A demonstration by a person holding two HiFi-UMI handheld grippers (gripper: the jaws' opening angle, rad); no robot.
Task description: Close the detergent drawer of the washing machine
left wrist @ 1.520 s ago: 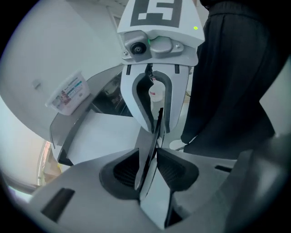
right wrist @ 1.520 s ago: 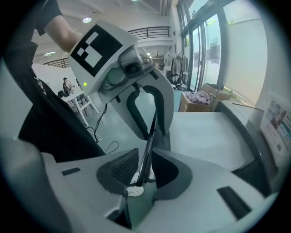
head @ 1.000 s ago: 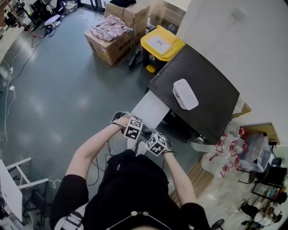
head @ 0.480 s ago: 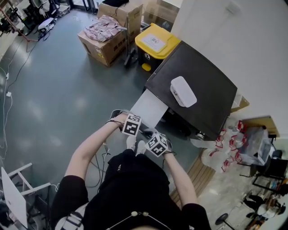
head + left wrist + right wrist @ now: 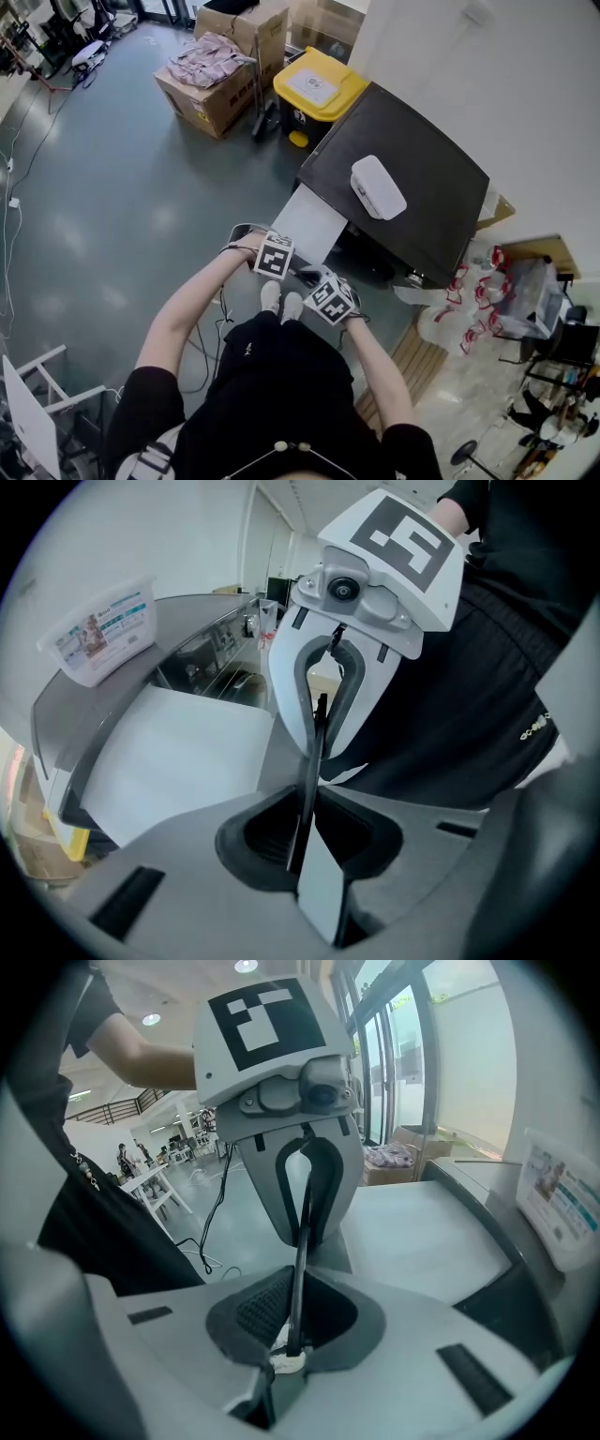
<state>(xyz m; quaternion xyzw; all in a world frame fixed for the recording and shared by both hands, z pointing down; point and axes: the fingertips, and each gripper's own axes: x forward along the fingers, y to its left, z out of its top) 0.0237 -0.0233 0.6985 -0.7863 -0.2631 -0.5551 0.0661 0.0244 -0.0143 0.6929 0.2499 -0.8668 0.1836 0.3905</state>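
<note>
The washing machine [image 5: 431, 202] has a dark top and stands at the right of the head view. A wide white panel [image 5: 307, 223] [image 5: 178, 761] [image 5: 422, 1227] juts out flat from its front; I cannot tell if it is the detergent drawer. Both grippers hang tip to tip at the panel's near corner, touching neither it nor the machine. My left gripper [image 5: 292, 272] [image 5: 302, 1237] is closing, with a narrow slit between its jaws and nothing in it. The right gripper [image 5: 310, 282] [image 5: 316, 759] has its jaws together on nothing.
A white lidded tub [image 5: 378, 187] [image 5: 98, 635] lies on the machine's top. Beyond the machine stand a yellow-lidded bin [image 5: 316, 86] and cardboard boxes [image 5: 211, 70] with cloth. Plastic bags [image 5: 473, 314] crowd the right side. Cables [image 5: 202, 342] trail on the grey floor by my feet.
Both grippers have lifted slightly, still tip to tip by the white panel. The head view has drifted, so the machine sits a little higher in frame.
</note>
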